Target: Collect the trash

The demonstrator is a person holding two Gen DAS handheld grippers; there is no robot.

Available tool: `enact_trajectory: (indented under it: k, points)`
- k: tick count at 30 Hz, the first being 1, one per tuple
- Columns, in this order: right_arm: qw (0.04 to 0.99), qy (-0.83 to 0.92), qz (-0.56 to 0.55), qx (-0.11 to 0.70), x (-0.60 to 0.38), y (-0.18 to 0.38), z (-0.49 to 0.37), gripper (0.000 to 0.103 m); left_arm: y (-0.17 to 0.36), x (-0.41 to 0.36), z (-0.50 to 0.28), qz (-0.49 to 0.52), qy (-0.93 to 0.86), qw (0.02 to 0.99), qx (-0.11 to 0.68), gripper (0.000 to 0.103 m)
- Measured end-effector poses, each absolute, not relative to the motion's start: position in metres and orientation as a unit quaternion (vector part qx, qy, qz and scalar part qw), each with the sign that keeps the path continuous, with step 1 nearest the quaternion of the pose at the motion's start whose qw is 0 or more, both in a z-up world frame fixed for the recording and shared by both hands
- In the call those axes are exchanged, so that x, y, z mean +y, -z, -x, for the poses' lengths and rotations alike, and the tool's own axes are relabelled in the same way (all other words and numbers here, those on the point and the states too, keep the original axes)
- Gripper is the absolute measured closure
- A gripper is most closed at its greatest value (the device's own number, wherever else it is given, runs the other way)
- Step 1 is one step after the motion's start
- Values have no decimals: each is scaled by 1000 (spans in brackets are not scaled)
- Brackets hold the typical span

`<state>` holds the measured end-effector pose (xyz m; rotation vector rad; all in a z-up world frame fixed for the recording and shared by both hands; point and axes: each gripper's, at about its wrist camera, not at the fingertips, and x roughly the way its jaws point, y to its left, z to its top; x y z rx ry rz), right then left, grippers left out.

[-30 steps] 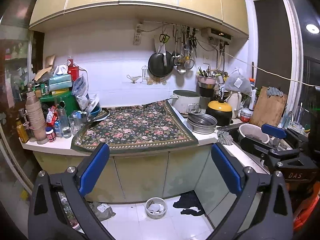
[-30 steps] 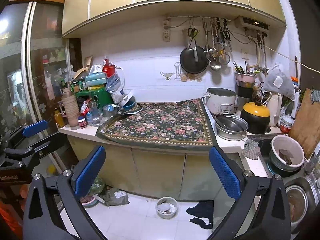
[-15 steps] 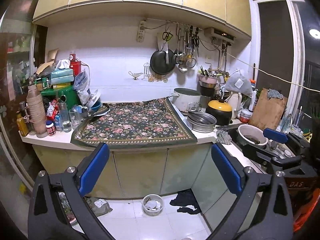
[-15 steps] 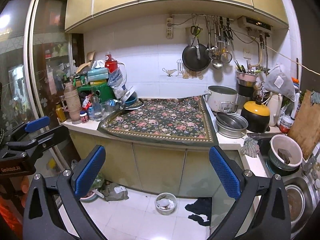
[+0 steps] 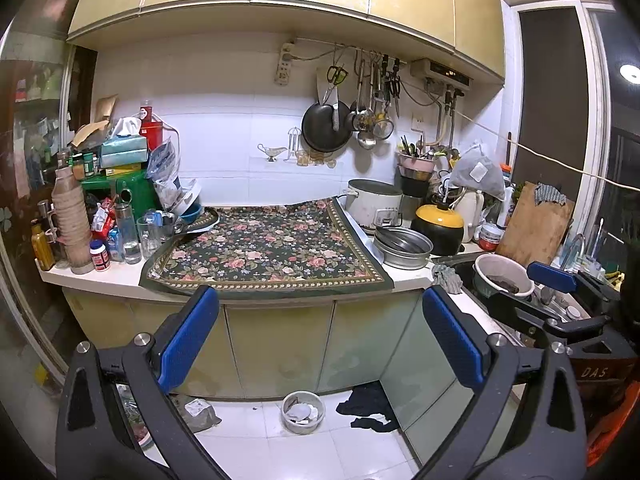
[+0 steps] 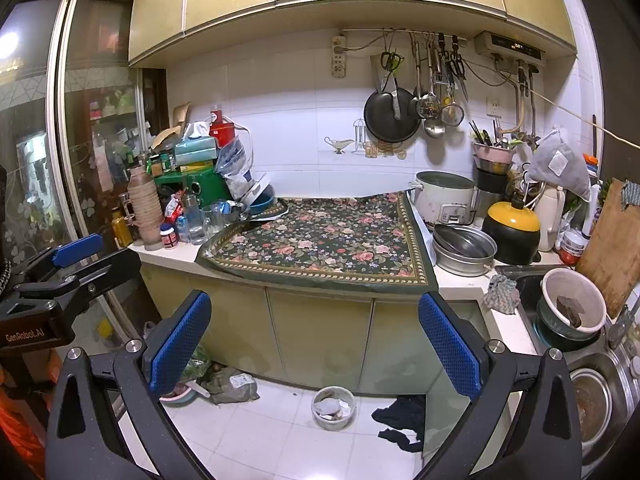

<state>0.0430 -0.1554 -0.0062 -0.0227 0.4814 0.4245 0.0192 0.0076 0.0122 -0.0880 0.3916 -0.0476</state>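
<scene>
Here we hold the left gripper (image 5: 320,332) and right gripper (image 6: 314,332) spread wide, empty; below, between their fingers, a small bowl of scraps (image 5: 303,411) sits on the floor, crumpled wrapper (image 5: 199,410) lower left

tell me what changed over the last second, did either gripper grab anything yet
Nothing grabbed. Both views have pulled back and risen a little, so the counter sits lower in frame and more floor shows. The left gripper and right gripper stay open and empty. The floral cloth, the small bowl on the floor and the dark rag have not moved.
</scene>
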Motion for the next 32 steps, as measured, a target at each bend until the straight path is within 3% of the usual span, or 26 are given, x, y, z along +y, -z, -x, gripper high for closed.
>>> enact_trajectory:
  k: [32]
  points:
    - [948,-200,-5,249,-136,8,-72,0,-7,-1,-62,60,17,976,211,1]
